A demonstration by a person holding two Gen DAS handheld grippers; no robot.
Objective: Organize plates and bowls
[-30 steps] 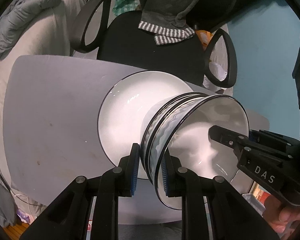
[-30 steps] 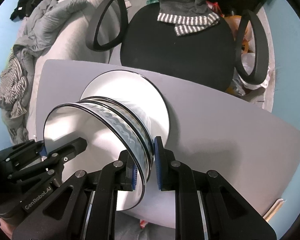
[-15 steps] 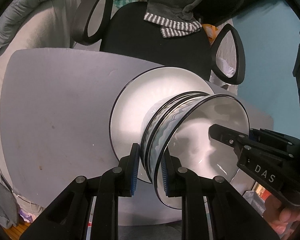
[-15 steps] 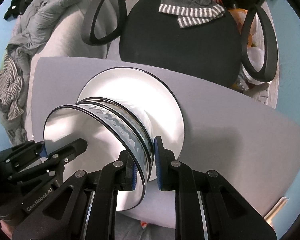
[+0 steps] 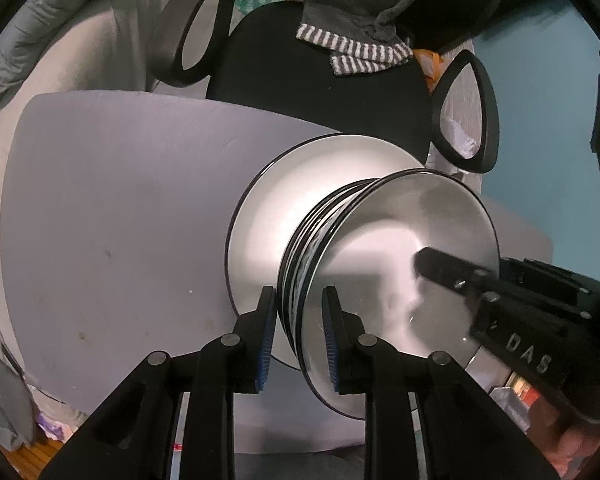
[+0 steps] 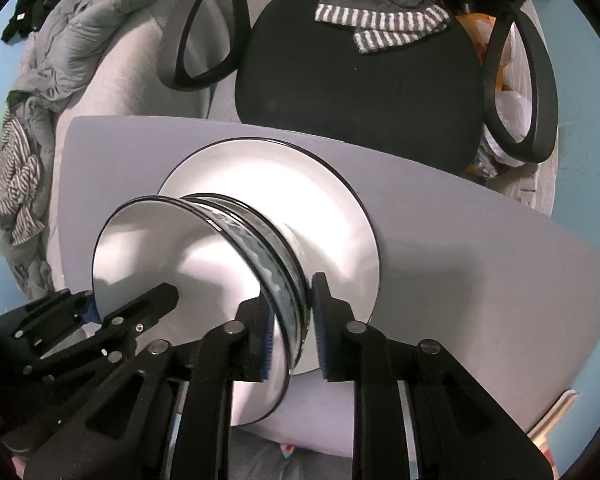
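Note:
A stack of nested white bowls (image 5: 380, 248) with black rims and a wavy grey band stands on a white black-rimmed plate (image 5: 268, 220) on the grey table (image 5: 120, 220). My left gripper (image 5: 299, 320) straddles the near rim of the stack. Its jaws are opening, and a slim gap shows at each blue pad. In the right wrist view, my right gripper (image 6: 292, 320) straddles the opposite rim of the bowls (image 6: 172, 260) over the plate (image 6: 320, 200). Its jaws are opening too, with the pads off the rim. Each view shows the other gripper's fingers (image 5: 440, 264) (image 6: 148, 304) reaching into the top bowl.
A black office chair (image 6: 360, 100) with looped armrests stands just behind the table (image 6: 480, 260), with a grey striped garment (image 6: 380, 20) draped on it. Grey bedding and clothes (image 6: 80, 40) lie to the left. Bare table surface spreads on both sides of the plate.
Both grippers came down with the bowl stack, which now rests on the plate. The jaws of both have widened off the rim they were pinching.

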